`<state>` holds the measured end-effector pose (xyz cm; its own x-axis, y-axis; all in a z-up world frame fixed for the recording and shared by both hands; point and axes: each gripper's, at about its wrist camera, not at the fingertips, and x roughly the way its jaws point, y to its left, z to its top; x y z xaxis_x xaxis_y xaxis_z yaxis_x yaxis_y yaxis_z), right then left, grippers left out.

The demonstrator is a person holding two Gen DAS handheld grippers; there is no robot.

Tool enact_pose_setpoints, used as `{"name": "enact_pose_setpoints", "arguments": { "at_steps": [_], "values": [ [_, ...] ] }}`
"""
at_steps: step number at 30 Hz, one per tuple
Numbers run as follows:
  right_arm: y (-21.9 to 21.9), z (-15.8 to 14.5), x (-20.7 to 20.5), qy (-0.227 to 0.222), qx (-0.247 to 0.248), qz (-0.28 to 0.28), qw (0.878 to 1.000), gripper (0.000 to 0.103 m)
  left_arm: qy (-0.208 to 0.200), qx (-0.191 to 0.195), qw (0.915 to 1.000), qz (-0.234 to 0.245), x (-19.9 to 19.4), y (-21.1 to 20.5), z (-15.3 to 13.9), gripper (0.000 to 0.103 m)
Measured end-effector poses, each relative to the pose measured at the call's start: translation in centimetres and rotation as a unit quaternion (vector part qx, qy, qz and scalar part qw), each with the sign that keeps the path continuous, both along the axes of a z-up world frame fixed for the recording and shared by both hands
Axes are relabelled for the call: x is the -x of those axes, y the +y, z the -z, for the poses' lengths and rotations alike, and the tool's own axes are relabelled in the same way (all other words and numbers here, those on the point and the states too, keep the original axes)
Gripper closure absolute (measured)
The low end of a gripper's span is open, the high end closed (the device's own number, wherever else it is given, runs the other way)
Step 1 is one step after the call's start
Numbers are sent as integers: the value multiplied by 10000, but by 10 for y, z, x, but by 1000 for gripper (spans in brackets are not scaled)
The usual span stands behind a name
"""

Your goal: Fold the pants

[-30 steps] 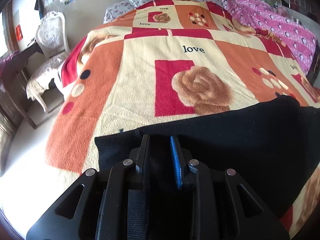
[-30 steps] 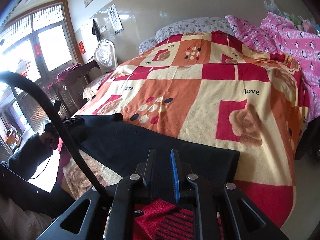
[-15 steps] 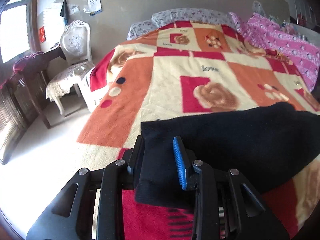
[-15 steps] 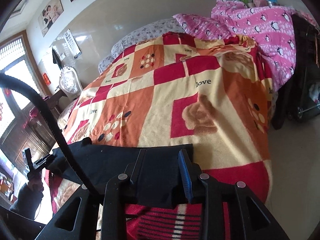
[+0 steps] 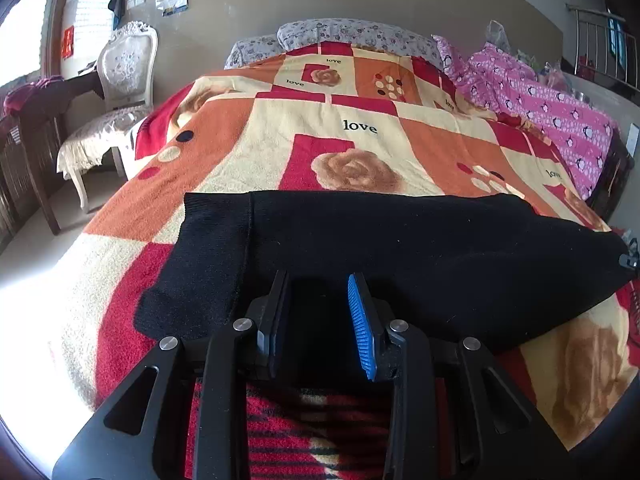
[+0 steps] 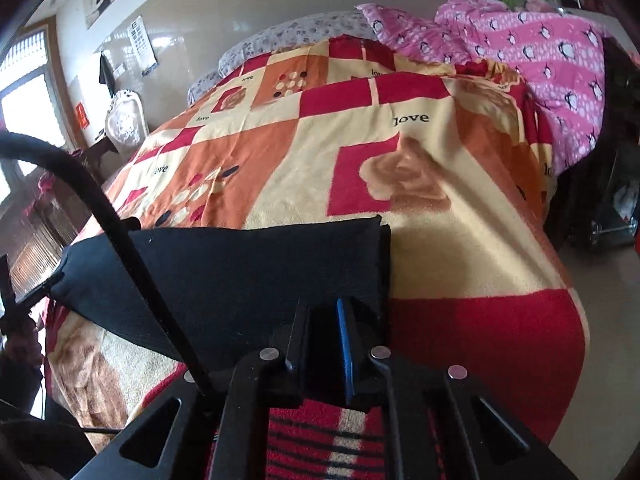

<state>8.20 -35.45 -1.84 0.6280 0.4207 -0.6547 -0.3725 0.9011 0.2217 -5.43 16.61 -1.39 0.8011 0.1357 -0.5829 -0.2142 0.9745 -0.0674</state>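
Left wrist view. The pants [image 5: 400,248] lie across the near end of the blanket [image 5: 256,152] as one long black band running left to right. The ribbed waistband [image 5: 208,248] sits at the left end, flat and square to the bed edge. The left gripper [image 5: 320,320] stands at the near edge of the cloth beside the waistband. Its fingers [image 5: 360,320] are parted, with a clear gap between them and black cloth showing in that gap; nothing is pinched. A chair [image 5: 120,92] stands to the left of the bed, well apart from the work.

Right wrist view. The same band ends at the right in a straight, squared edge, which I take to be the cuffs [image 6: 380,264], with two layers showing at the corner. The right gripper [image 6: 320,344] sits at the near edge of that end. Its fingers stand close together with only a narrow slot between; whether they nip the cloth I cannot tell. A cable [image 6: 120,240] crosses the picture in front of the pants.

Assessment. The layered cuff suggests that one leg already lies on the other, and the pants are laid out smooth. The crosswise folds, bringing cuffs toward waistband, appear not yet done. Roughly the first half is complete.
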Motion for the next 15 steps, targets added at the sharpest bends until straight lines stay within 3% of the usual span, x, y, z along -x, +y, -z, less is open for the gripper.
{"name": "enact_pose_setpoints", "arguments": {
  "at_steps": [2,4,7,9,11,12,15],
  "values": [
    [10,-5,-1,-50,295,-14,9996,93,-2,-51,10000,-58,4,-1,-3,73],
    [18,-19,6,-68,243,46,9997,87,-81,-82,9998,-134,12,-2,-8,73],
    [49,-31,26,-373,141,-511,9979,86,-93,-16,9992,-390,15,10,-3,73],
    [65,-26,28,-587,577,-574,9950,86,-220,310,9986,-365,12,23,3,73],
    [61,-9,10,-278,715,-296,9966,86,-226,156,9986,-444,4,25,5,73],
    [55,-3,4,-213,546,-253,9980,86,-170,17,9985,-529,-1,27,6,73],
    [46,-1,0,-205,171,-309,9992,82,-273,80,9982,-536,-10,36,10,73]
  ]
}}
